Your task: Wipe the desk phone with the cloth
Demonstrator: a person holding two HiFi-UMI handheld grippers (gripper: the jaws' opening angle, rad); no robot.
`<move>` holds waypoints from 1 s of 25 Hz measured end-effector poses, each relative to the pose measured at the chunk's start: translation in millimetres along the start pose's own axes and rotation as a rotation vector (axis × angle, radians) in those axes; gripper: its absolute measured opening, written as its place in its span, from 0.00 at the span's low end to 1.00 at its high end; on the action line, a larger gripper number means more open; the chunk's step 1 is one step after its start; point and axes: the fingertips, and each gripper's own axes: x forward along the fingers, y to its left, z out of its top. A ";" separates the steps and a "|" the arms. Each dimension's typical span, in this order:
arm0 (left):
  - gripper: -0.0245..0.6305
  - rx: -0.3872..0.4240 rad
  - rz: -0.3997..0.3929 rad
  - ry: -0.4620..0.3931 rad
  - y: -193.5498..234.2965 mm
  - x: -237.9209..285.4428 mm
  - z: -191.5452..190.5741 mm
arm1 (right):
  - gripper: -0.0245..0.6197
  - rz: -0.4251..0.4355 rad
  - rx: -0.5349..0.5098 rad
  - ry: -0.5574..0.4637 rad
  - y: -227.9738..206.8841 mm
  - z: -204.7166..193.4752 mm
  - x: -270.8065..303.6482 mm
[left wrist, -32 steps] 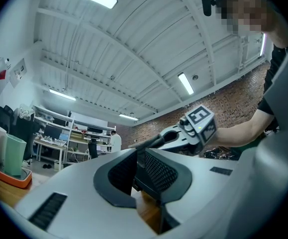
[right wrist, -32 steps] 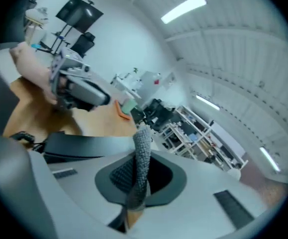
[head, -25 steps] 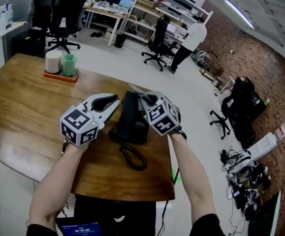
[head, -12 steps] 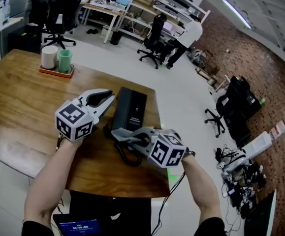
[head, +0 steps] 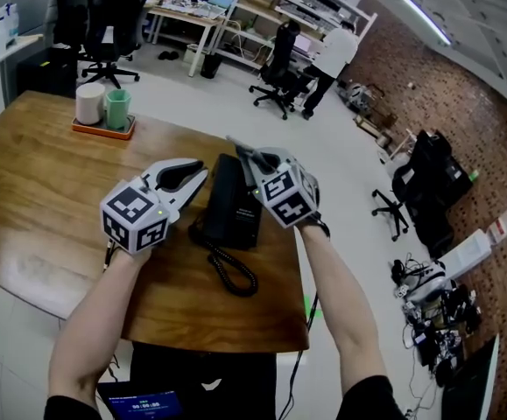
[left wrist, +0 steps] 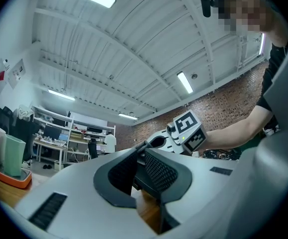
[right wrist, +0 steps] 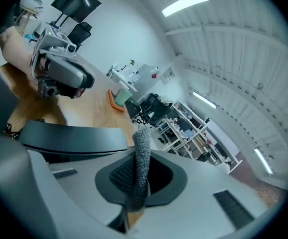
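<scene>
Your right tool (head: 240,153) has swung back from the near end of the desk phone (head: 233,206), by the coiled cord (head: 233,276), to its far end, so one pass along the body looks done. It is still clenched on the cloth (right wrist: 143,156), a grey knitted strip standing up between the jaws. In the head view the cloth is too small to make out, so I cannot tell whether it touches the phone now. Your left tool (head: 202,175) has hardly moved: it sits just beside the phone's left edge, jaws closed at the tips with nothing in them. The phone lies flat near the right edge of the wooden surface (head: 43,191). Judging by this, another stroke towards you comes next
</scene>
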 end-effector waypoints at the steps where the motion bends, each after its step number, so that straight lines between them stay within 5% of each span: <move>1: 0.09 -0.004 0.001 -0.001 -0.2 0.3 0.5 | 0.08 0.022 -0.021 0.014 7.7 -2.5 2.7; 15: 0.09 -0.011 -0.003 0.007 6.0 -1.1 -2.0 | 0.08 0.562 -0.315 -0.015 182.7 -11.1 -113.5; 17: 0.09 -0.010 -0.004 0.007 5.4 -0.4 -2.2 | 0.08 0.512 -0.267 -0.032 159.1 -8.1 -108.7; 22: 0.09 -0.008 -0.005 0.006 3.7 -1.0 -3.4 | 0.08 0.063 -0.063 -0.047 33.0 2.7 -49.9; 25: 0.09 -0.003 -0.010 0.007 0.1 0.2 -3.2 | 0.08 -0.025 -0.004 -0.006 2.7 -3.3 -18.6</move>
